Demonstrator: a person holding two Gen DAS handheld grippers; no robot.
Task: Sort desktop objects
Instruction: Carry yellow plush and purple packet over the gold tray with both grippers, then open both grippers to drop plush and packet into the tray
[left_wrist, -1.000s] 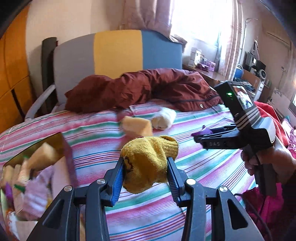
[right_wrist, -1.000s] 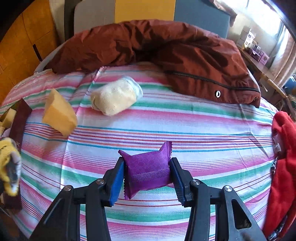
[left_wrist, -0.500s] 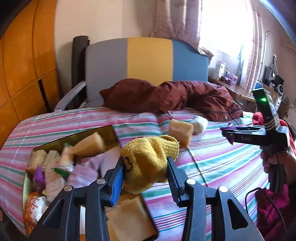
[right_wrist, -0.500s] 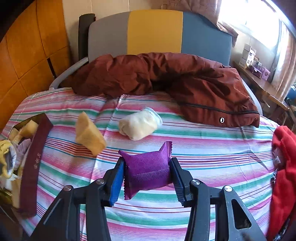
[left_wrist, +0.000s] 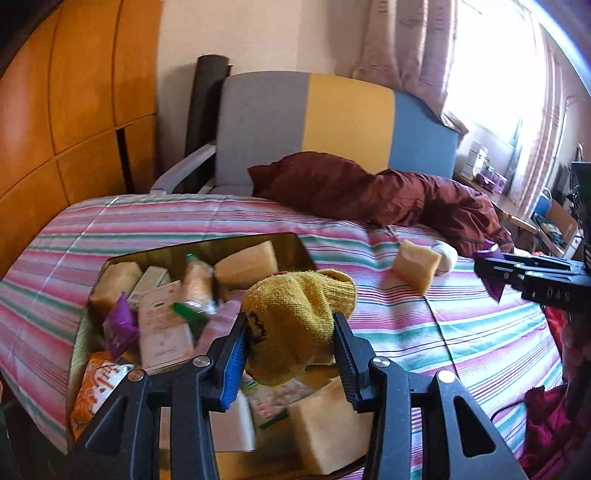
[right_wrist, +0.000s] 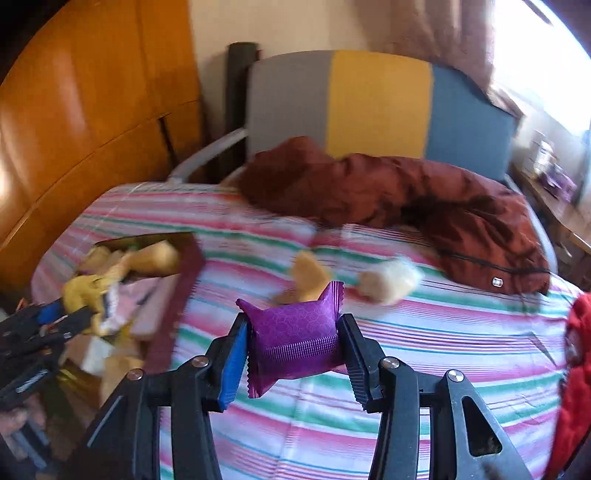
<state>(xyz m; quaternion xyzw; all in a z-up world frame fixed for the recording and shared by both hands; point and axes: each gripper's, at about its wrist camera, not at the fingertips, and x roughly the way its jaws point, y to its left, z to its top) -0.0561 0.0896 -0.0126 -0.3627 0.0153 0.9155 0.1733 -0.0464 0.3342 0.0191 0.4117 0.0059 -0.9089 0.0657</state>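
My left gripper (left_wrist: 291, 347) is shut on a rolled yellow sock (left_wrist: 295, 317) and hangs over an open box (left_wrist: 207, 245) full of sponges, packets and cartons on the striped bed. My right gripper (right_wrist: 293, 347) is shut on a purple packet (right_wrist: 295, 332), held above the bedspread to the right of the box (right_wrist: 184, 280). A tan sponge (left_wrist: 415, 266) and a white rolled sock (left_wrist: 447, 253) lie on the bed between the two. In the right wrist view the left gripper (right_wrist: 74, 314) with the yellow sock shows at the left edge, blurred.
A maroon jacket (left_wrist: 388, 192) lies across the head of the bed before a grey, yellow and blue headboard (left_wrist: 332, 122). Wooden panelling (left_wrist: 55, 110) stands left. Red clothing (right_wrist: 576, 369) lies at the bed's right edge. A desk with small items (left_wrist: 487, 173) is by the window.
Both grippers have swung left toward the box, each still gripping its item. The box has come under the left gripper, and the sponge and white sock have slid right in view.
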